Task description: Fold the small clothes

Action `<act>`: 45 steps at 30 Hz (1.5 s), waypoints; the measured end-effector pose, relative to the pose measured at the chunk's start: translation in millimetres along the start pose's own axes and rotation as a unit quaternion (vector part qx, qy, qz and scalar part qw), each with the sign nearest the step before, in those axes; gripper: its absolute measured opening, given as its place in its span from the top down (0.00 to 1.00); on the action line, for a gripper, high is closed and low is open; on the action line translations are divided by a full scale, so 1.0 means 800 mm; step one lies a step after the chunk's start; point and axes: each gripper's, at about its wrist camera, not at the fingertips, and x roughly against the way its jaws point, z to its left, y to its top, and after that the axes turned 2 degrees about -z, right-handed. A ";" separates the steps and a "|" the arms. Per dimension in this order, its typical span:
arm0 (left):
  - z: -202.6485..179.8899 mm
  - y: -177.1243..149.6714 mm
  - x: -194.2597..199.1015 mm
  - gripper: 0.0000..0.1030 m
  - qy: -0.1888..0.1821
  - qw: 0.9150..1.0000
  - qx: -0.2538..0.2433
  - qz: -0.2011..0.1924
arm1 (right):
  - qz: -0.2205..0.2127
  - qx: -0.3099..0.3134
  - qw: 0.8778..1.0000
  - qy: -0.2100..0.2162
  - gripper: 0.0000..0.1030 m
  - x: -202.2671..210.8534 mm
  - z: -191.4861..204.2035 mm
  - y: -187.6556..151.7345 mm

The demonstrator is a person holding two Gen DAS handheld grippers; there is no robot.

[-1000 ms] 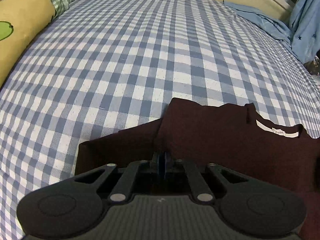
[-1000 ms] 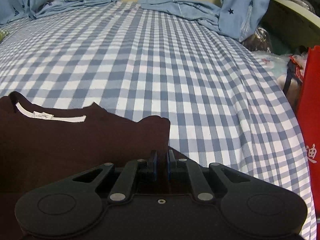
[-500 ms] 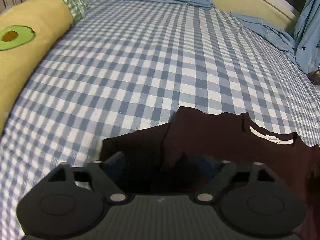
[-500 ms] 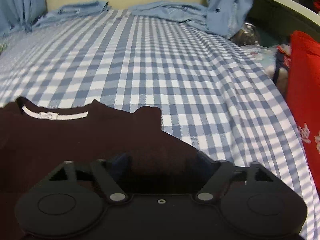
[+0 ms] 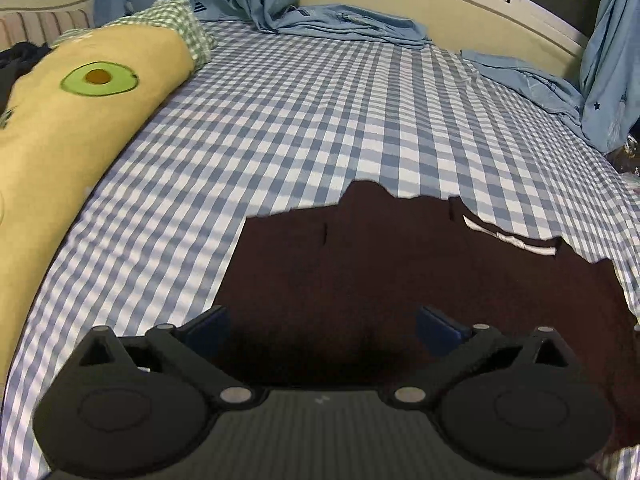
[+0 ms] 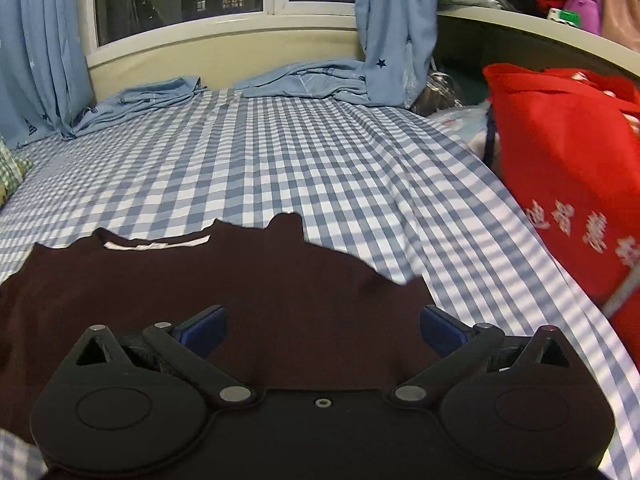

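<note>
A dark maroon shirt [image 5: 400, 272] lies flat on the blue checked bedsheet [image 5: 300, 120], collar and white neck label [image 5: 510, 240] at its far edge. My left gripper [image 5: 322, 326] hovers over the shirt's near left part, its jaws opening wide, nothing pinched between the blue pads. In the right wrist view the same shirt [image 6: 200, 280] fills the lower left, its label [image 6: 156, 245] near the far edge. My right gripper [image 6: 322, 328] hangs above the shirt's right part, jaws also opening wide, with only the lying fabric below them.
A long yellow pillow with an avocado print [image 5: 80, 120] runs along the bed's left side. Blue curtains and crumpled blue cloth [image 5: 352, 28] lie at the far edge under the window. A red bag [image 6: 568, 184] stands beside the bed's right edge.
Both grippers were shut on the shirt's fabric; they have opened wide and let it go. Both have drawn back and risen, so more of the shirt and room shows.
</note>
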 end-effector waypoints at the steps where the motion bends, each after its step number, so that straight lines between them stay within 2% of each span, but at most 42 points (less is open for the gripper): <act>1: -0.002 -0.009 0.010 0.01 0.003 1.000 0.000 -0.001 | 0.000 -0.003 1.000 0.003 0.01 0.012 0.000 -0.006; 7: -0.009 -0.063 0.061 0.01 0.008 1.000 -0.003 0.009 | 0.008 -0.004 0.999 0.043 0.01 0.074 0.010 -0.043; 13: -0.009 -0.115 0.103 0.01 0.014 1.000 0.007 0.018 | 0.047 -0.004 0.997 0.064 0.01 0.112 0.019 -0.064; 20: -0.008 -0.153 0.143 0.01 0.030 0.999 0.006 0.012 | 0.070 0.039 0.994 0.071 0.01 0.149 0.037 -0.075; 24: -0.004 -0.166 0.157 0.01 0.039 0.999 0.005 0.011 | 0.068 0.056 0.993 0.081 0.01 0.168 0.043 -0.076; 33: 0.005 -0.171 0.151 0.01 0.051 0.998 0.012 0.023 | 0.072 0.061 0.991 0.094 0.01 0.173 0.057 -0.071; 45: 0.026 -0.127 0.085 0.01 0.043 0.997 0.023 0.058 | 0.121 0.082 0.986 0.081 0.01 0.097 0.098 -0.061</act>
